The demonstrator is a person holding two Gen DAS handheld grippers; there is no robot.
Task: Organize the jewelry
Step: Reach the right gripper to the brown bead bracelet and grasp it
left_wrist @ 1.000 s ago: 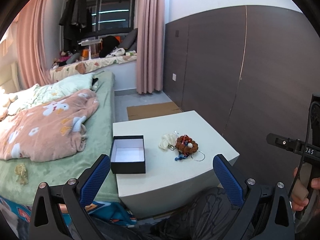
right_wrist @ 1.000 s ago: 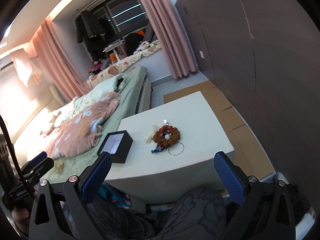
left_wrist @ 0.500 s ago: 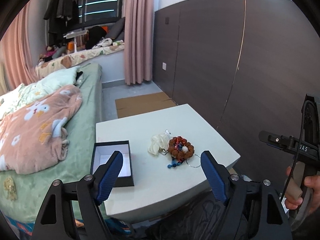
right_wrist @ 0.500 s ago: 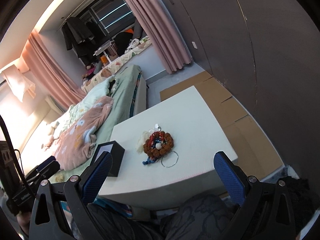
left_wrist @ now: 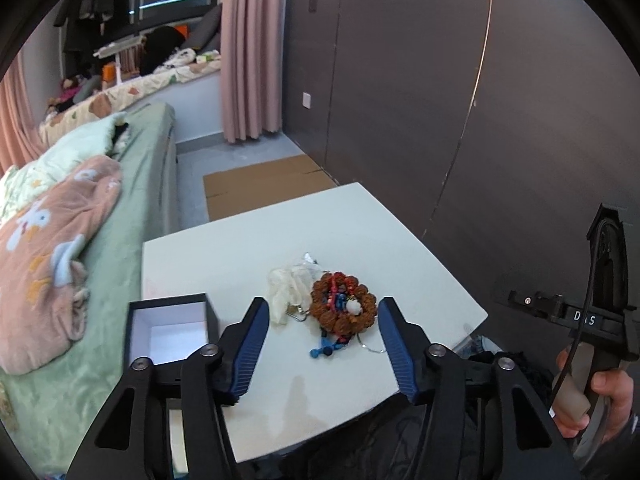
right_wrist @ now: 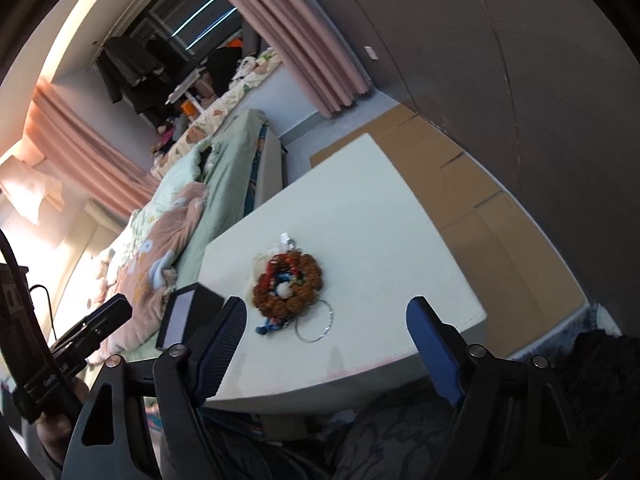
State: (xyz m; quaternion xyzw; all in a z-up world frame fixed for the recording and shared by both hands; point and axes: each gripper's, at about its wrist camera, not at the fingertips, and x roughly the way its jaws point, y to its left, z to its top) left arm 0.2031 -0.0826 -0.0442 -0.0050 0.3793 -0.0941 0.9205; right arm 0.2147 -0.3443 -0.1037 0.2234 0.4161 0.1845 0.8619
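Observation:
A pile of jewelry lies on a white table (left_wrist: 240, 248): a brown beaded bracelet (left_wrist: 344, 308) with red and blue beads and a white bead inside, a blue tassel (left_wrist: 324, 350), a thin silver ring (right_wrist: 316, 322) and a white fabric piece (left_wrist: 286, 290). The pile also shows in the right wrist view (right_wrist: 288, 284). An open black box (left_wrist: 168, 330) with a white inside stands at the table's left edge. My left gripper (left_wrist: 320, 344) is open, just short of the pile. My right gripper (right_wrist: 326, 344) is open and empty above the table's near edge.
A bed with green sheet and pink blanket (left_wrist: 48, 232) runs along the table's left side. A dark panelled wall (left_wrist: 440, 100) stands to the right. Flat cardboard (left_wrist: 264, 184) lies on the floor behind the table. The other gripper's handle (left_wrist: 592, 320) is at far right.
Both grippers have moved forward toward the jewelry pile. The left gripper's fingers have narrowed, and the right's slightly. Nothing on the table has moved.

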